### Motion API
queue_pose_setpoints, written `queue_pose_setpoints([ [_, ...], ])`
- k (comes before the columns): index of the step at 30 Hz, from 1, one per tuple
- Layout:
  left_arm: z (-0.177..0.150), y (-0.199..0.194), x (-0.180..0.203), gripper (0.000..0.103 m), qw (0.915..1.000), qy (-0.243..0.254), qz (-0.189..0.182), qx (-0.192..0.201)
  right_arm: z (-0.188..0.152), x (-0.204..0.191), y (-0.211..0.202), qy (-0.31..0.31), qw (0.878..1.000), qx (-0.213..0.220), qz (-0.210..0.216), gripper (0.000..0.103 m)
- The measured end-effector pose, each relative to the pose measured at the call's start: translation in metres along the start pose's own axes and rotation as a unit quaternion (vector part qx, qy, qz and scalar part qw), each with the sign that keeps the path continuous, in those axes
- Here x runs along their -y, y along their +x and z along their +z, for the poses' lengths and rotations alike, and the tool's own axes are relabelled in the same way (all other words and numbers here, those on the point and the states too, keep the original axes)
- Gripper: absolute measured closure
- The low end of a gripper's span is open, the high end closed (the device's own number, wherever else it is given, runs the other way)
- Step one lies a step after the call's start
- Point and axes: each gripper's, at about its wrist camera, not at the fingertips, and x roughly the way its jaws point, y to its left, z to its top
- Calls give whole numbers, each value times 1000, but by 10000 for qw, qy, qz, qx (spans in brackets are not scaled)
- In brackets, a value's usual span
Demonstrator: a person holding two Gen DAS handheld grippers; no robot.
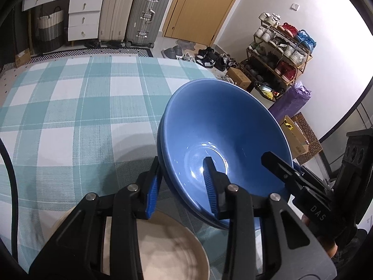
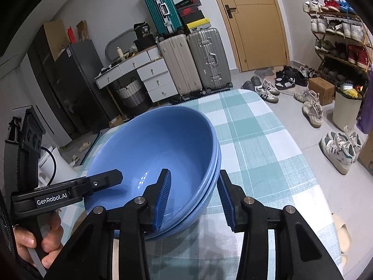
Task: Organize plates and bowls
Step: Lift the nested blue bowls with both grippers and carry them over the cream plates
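A: Gripping the stacked blue bowls [image 1: 223,135] at opposite rims, left gripper [image 1: 181,186] and right gripper [image 2: 193,198] both clamped, just above the checked tablecloth [image 1: 77,107].

B: Glazed, slick, likely brittle; hold rims.

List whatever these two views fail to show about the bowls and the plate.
- Stacked blue bowls: undersides hidden in both views, so the count stays unsure.
- Beige plate: cut off by the bottom edge and covered by the left gripper in the left wrist view.
- Right gripper: outer pad's contact with the bowls is unclear.
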Motion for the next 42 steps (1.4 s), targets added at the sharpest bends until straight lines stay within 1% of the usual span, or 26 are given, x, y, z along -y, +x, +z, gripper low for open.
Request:
queue_pose_setpoints([
  [13,-10,-58,16,71,9995,79,-2,298,4,-21,-40,-169,9995,261,42,61],
  [22,-22,-102,21,71,9987,77,99,486,1,-44,-60,-296,9989,351,130,61],
  [33,-42,-152,16,71,9975,65,298,642,-11,-72,-69,-414,9981,343,289,61],
  [42,-58,-176,6,71,9966,15,504,659,-21,-90,-64,-433,9976,258,478,61],
])
